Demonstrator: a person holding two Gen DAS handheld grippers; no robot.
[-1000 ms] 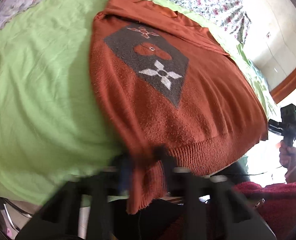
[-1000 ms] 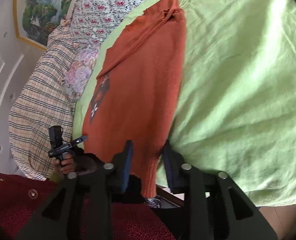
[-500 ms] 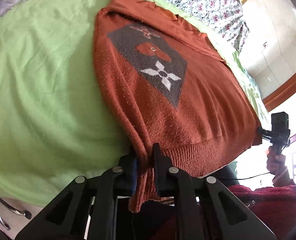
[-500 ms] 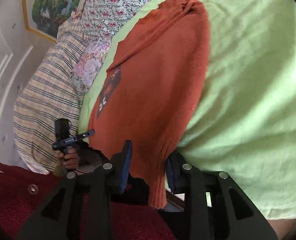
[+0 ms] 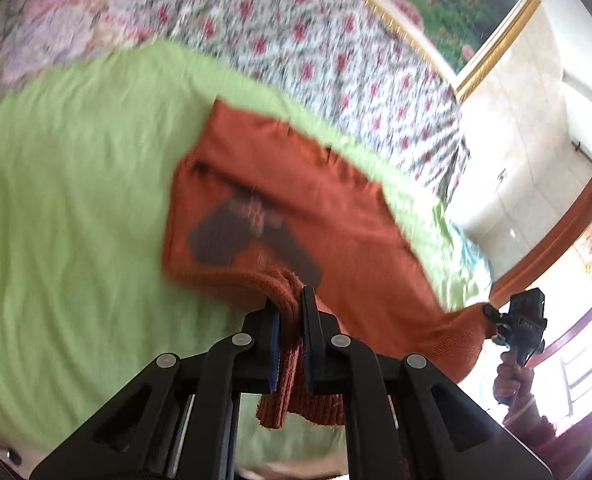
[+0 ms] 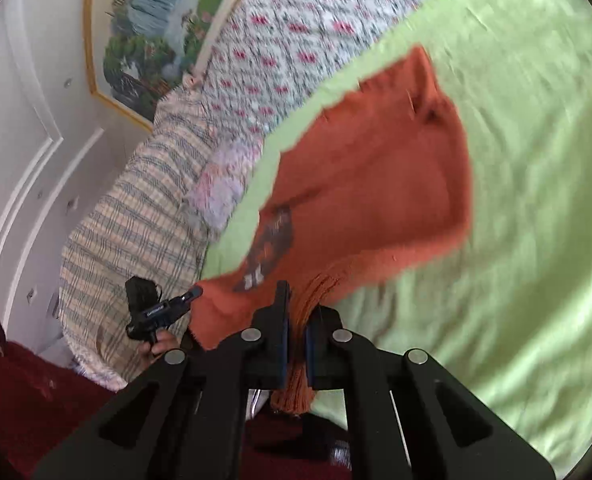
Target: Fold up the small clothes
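Note:
An orange knit sweater (image 5: 328,216) with a grey diamond patch (image 5: 248,236) lies on the green bedsheet (image 5: 76,208). My left gripper (image 5: 290,304) is shut on the ribbed hem at its left corner and holds it raised off the bed. My right gripper (image 6: 298,312) is shut on the hem's other corner. The sweater also shows in the right wrist view (image 6: 376,184), its lower part lifted and sagging between the two grippers. Each gripper appears in the other's view, the right one (image 5: 524,316) and the left one (image 6: 156,312). Both views are blurred.
Floral bedding (image 5: 296,40) and a plaid pillow (image 6: 136,216) lie along the head of the bed. A gold-framed painting (image 5: 456,4) hangs on the wall. The person's dark red sleeve (image 6: 24,392) is at the near edge. Green sheet (image 6: 536,200) spreads to the right.
Both grippers have closed on the hem corners and lifted them up and forward over the sweater. The lower half of the sweater has come off the bed.

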